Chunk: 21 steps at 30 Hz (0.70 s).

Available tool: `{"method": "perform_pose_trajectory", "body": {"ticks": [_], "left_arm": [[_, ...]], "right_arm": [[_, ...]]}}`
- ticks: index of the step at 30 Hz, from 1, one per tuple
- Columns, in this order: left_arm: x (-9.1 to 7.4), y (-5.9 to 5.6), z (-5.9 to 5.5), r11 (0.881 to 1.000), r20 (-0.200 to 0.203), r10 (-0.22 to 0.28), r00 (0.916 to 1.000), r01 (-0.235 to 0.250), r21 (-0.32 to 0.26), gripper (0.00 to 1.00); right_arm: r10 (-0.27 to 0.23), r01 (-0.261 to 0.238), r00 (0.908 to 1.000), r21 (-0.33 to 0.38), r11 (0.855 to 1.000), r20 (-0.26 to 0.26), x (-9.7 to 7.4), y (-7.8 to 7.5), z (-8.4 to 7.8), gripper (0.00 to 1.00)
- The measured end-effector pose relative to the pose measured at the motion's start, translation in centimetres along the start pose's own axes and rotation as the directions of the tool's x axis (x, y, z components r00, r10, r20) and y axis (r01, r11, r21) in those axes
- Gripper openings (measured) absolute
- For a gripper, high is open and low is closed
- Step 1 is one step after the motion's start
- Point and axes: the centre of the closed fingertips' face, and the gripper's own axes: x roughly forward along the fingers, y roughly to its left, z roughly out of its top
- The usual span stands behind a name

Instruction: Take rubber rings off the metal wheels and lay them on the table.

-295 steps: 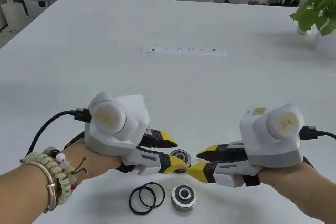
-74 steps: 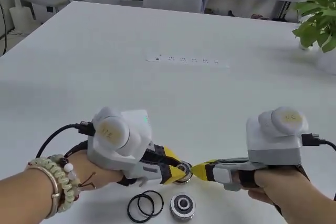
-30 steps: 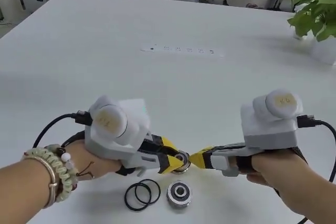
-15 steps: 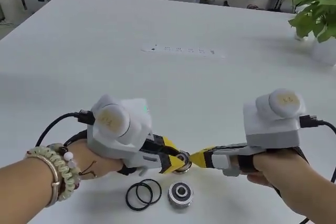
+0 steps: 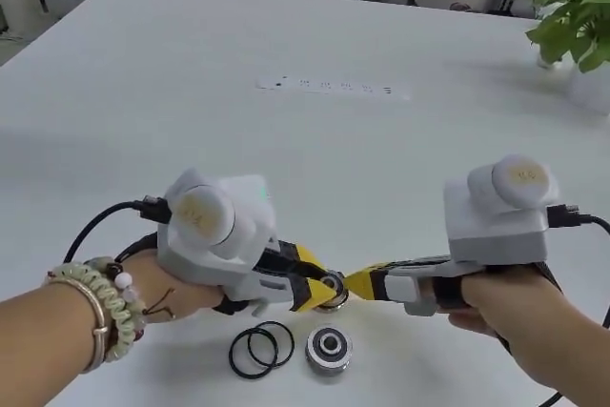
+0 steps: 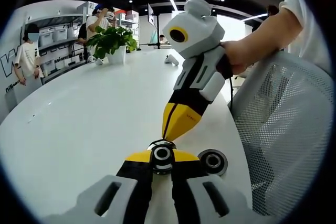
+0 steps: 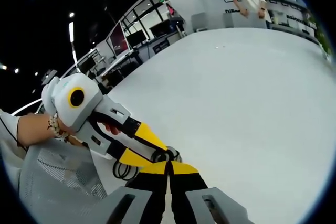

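white table [image 5: 315,159]: left tool [image 5: 319,285], right tool [image 5: 355,281] half cover wheel [image 6: 161,153].

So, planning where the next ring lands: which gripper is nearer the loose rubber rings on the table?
Left. The left gripper is just beyond the rubber rings, slightly to their right; the right gripper is farther right, past the held wheel.

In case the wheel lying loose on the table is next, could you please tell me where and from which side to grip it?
Probably across its outer rim, from above: the wheel lies flat, hub up, leaving its round edge free. Set the jaws on its near and far sides, as the rubber rings lie close on its left.
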Motion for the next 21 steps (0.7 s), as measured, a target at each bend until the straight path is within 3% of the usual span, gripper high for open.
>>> {"method": "perform_pose_trajectory", "body": {"ticks": [21], "left_arm": [[0.15, 0.0, 0.11, 1.0, -0.006, 0.008, 1.0, -0.008, 0.001, 0.07]], "right_arm": [[0.03, -0.03, 0.9993, -0.015, 0.999, 0.022, -0.13, 0.66, 0.75, 0.0]]}}
